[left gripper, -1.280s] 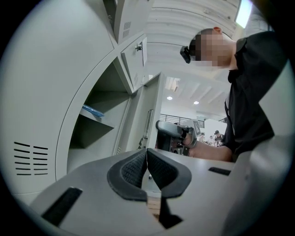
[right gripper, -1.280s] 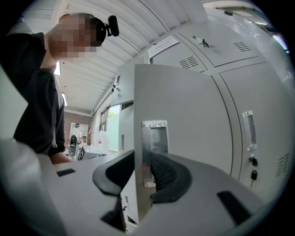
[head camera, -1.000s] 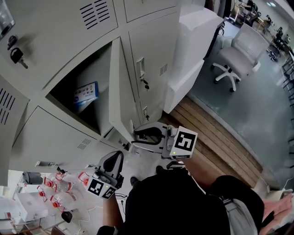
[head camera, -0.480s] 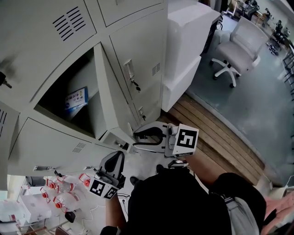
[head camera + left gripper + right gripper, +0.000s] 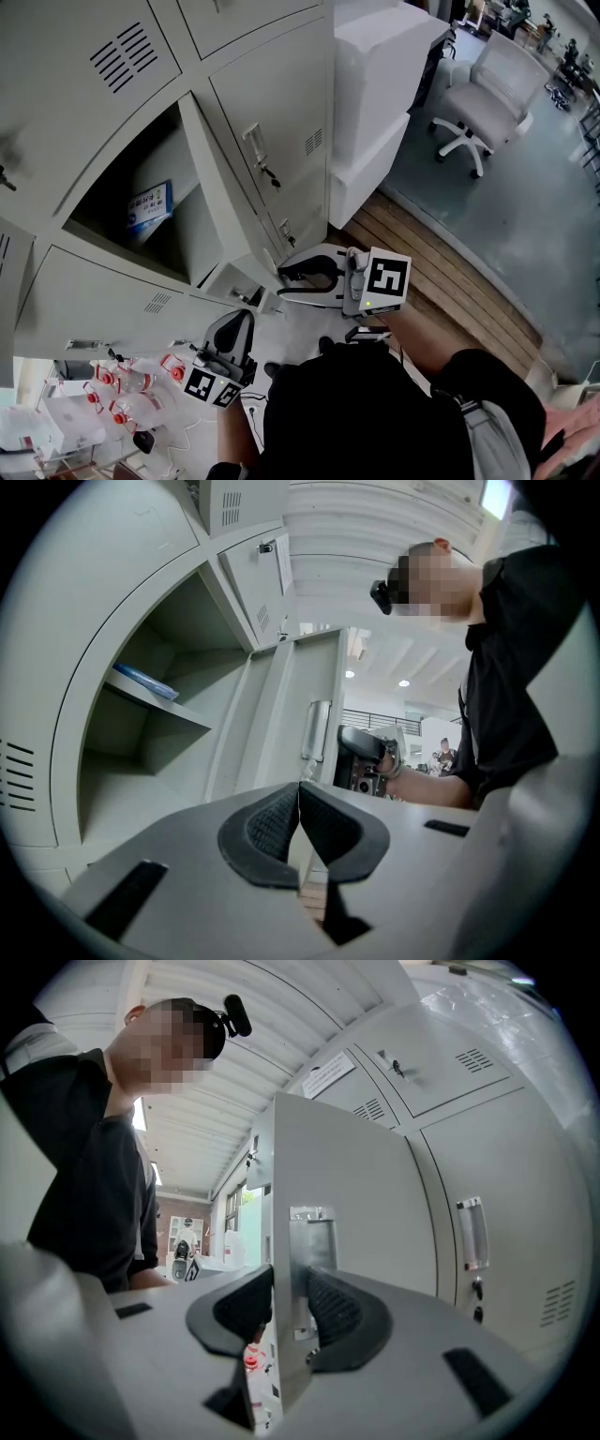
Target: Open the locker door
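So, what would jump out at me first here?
The pale grey metal locker door stands open at centre, a blue-and-white packet on the shelf inside. The right gripper straddles the door's edge, jaws just opening; the left gripper hangs shut below it.

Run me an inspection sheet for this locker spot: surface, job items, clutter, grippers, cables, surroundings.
surface: grey floor, with a wooden strip beside it.
job's things: locker door swung open; blue packet lying on the shelf inside.
clutter: red-capped bottles on the floor at lower left.
grippers: right gripper astride the door's edge, jaws just been opening, pads not pressing; left gripper shut, empty, apart from the door.
cables: thin lead on the floor by the bottles.
surroundings: white office chair, white cabinet, closed lockers around.
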